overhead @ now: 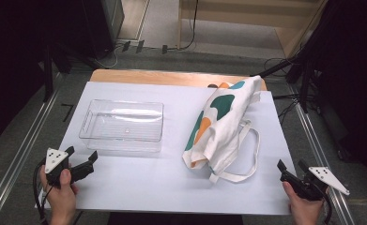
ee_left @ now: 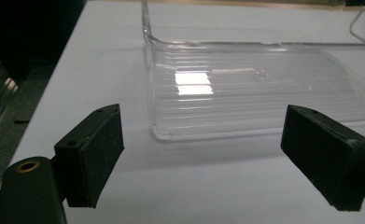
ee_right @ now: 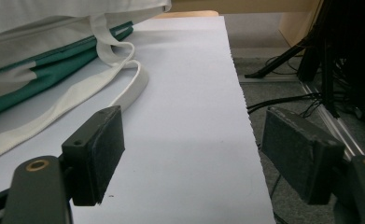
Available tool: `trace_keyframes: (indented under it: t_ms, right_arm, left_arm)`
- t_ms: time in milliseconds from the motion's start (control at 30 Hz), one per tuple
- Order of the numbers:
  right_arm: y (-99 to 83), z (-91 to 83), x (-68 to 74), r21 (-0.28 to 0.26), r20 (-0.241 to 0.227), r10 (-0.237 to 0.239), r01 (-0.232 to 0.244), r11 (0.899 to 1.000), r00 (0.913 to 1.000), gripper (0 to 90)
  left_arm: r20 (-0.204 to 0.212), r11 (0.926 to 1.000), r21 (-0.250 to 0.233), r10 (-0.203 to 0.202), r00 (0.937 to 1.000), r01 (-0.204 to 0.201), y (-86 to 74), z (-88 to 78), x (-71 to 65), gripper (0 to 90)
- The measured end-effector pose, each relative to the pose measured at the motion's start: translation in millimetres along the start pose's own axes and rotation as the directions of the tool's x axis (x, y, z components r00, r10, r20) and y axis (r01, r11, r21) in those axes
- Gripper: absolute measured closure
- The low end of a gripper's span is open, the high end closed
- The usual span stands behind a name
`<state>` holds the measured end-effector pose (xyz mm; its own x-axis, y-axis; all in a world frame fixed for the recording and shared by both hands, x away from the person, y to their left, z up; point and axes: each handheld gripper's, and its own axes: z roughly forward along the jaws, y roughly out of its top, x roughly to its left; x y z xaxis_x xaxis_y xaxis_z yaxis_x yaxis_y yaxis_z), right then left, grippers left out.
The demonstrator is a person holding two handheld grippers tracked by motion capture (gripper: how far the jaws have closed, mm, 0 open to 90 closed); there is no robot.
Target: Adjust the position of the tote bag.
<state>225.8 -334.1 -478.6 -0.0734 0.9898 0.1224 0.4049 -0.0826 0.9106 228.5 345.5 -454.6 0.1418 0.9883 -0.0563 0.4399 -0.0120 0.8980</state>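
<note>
Running down the far left of the high view is a metal rail [overhead: 17, 159] on grey floor [overhead: 73, 91], with dark equipment behind it. Next comes the surface [overhead: 139, 180] — a wooden top showing only as a tan strip along its far edge, the rest covered by a white sheet. At its near left corner a hand [overhead: 61, 199] holds the left hand-held gripper [overhead: 83, 157], jaws spread with nothing between them and pointing toward the tray [overhead: 123, 125]. The tray is clear plastic, ribbed on the bottom, and sits on the left half of the sheet, just beyond the jaws; in the left gripper view its near corner lies between the two black pads, apart from both.

Right of centre lies the bag [overhead: 221, 122] — white cloth with teal and orange patches, stretched from the far edge toward the near side, its looped straps [overhead: 247, 154] flat on the sheet. The right gripper view shows the straps left of that gripper's jaws, near but not touching.

At the near right corner the other hand [overhead: 305, 208] holds the right hand-held gripper [overhead: 291, 167], also spread and empty, over the sheet's right edge. Beyond that edge run another rail, black cables [overhead: 289, 105] and stand legs on the floor; pale wooden furniture [overhead: 247, 18] stands at the back of the room.
</note>
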Motion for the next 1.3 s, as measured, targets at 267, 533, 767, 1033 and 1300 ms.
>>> trace_keyframes:
  t_ms: [267,533,767,1033,1300]
  right_arm:
    - [3.4,-0.8,5.8,0.000,-0.002,0.014,-0.014,1.000,0.9999,24.7]
    - [7.5,-0.3,20.3,-0.009,-0.049,0.001,-0.001,1.000,0.9988,28.4]
    - [12.2,0.2,38.3,-0.010,-0.114,0.003,-0.004,1.000,0.9935,31.3]
    - [15.8,-7.3,65.9,-0.036,-0.228,-0.040,0.033,0.999,0.9728,52.2]
    - [18.0,-9.9,84.2,-0.046,-0.278,-0.081,0.071,0.996,0.9573,77.1]
  left_arm:
    - [0.031,0.9999,-0.012,-0.004,0.9995,0.005,5.0,-4.5,-8.0,14.1]
    - [0.134,0.9996,-0.005,0.030,0.9906,-0.029,19.4,-8.6,-47.8,14.0]
    - [0.201,0.9984,0.003,0.055,0.9781,-0.057,28.3,-1.6,-77.2,14.1]
    - [0.316,0.9959,-0.016,0.090,0.9445,-0.090,40.7,9.2,-122.9,14.0]
    - [0.386,0.9921,-0.026,0.123,0.9144,-0.123,49.1,20.4,-164.8,14.6]
